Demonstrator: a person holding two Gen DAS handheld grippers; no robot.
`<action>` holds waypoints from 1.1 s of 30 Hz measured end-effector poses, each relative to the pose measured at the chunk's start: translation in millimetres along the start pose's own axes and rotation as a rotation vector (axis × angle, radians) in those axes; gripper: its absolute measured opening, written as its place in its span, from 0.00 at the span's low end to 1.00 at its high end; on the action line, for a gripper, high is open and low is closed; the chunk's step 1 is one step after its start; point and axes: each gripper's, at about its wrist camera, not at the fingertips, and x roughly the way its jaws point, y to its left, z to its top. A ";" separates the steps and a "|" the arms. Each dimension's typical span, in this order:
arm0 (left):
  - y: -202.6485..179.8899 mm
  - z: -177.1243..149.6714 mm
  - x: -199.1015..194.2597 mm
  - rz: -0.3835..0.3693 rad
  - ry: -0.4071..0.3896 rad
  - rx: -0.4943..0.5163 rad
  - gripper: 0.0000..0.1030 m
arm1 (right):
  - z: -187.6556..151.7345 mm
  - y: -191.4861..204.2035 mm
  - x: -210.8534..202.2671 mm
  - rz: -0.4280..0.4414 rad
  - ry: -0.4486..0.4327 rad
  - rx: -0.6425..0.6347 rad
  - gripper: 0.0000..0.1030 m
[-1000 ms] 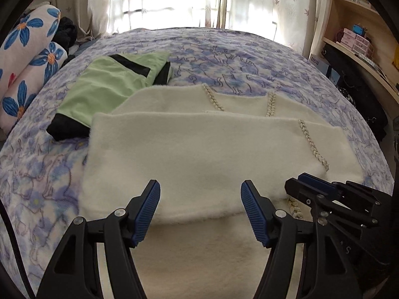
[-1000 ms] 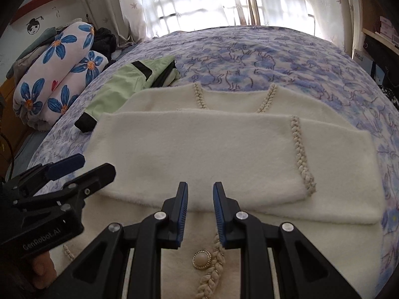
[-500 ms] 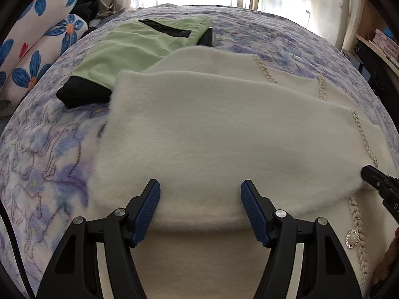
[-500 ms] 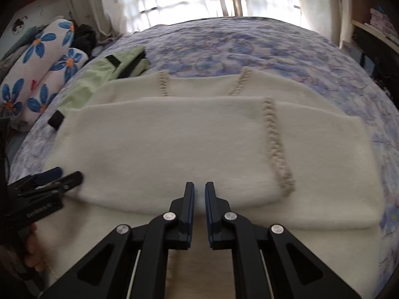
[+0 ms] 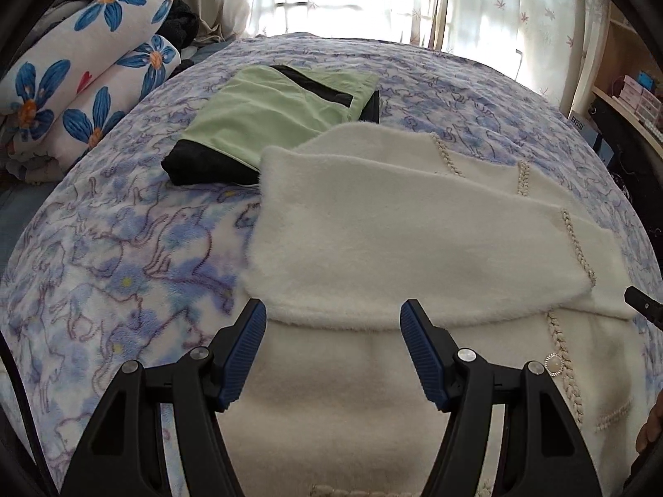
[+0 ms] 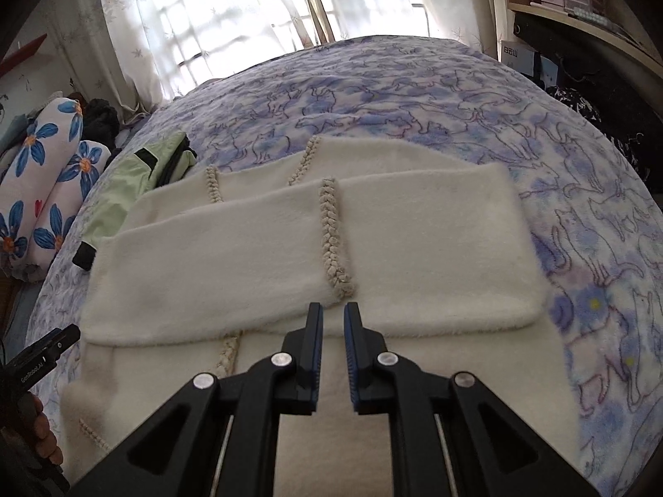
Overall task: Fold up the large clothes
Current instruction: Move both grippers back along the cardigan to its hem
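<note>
A cream fuzzy sweater [image 5: 414,240] with braided trim lies on the bed, its upper part folded down over the body; in the right wrist view the sweater [image 6: 248,261] fills the middle. My left gripper [image 5: 332,310] hovers open above the fold's near edge toward the sweater's left side, with nothing between its pads. Over the same edge, to the right of the braid, my right gripper [image 6: 333,310] shows a narrow gap; its jaws are opening and hold nothing. Its tip [image 5: 642,306] shows at the right edge of the left wrist view.
A folded green and black garment [image 5: 269,112] lies beyond the sweater's left corner. Rolled floral bedding [image 5: 74,83] sits at the far left. The purple cat-print blanket [image 6: 414,95] covers the bed. Shelves [image 6: 580,0] stand to the right, and curtains hang behind.
The two grippers have moved apart along the fold's edge, the left one leftward and the right one rightward. The right jaws narrowed from a wider gap.
</note>
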 end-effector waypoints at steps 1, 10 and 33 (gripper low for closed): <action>-0.5 -1.6 -7.4 0.004 -0.009 0.004 0.64 | -1.3 3.3 -7.8 0.011 -0.010 -0.004 0.10; -1.1 -21.9 -84.1 0.028 -0.098 0.029 0.70 | -20.0 27.4 -82.9 0.052 -0.107 -0.087 0.10; 41.2 -96.6 -181.3 0.082 -0.154 0.014 0.82 | -91.0 19.1 -185.2 0.079 -0.188 -0.149 0.32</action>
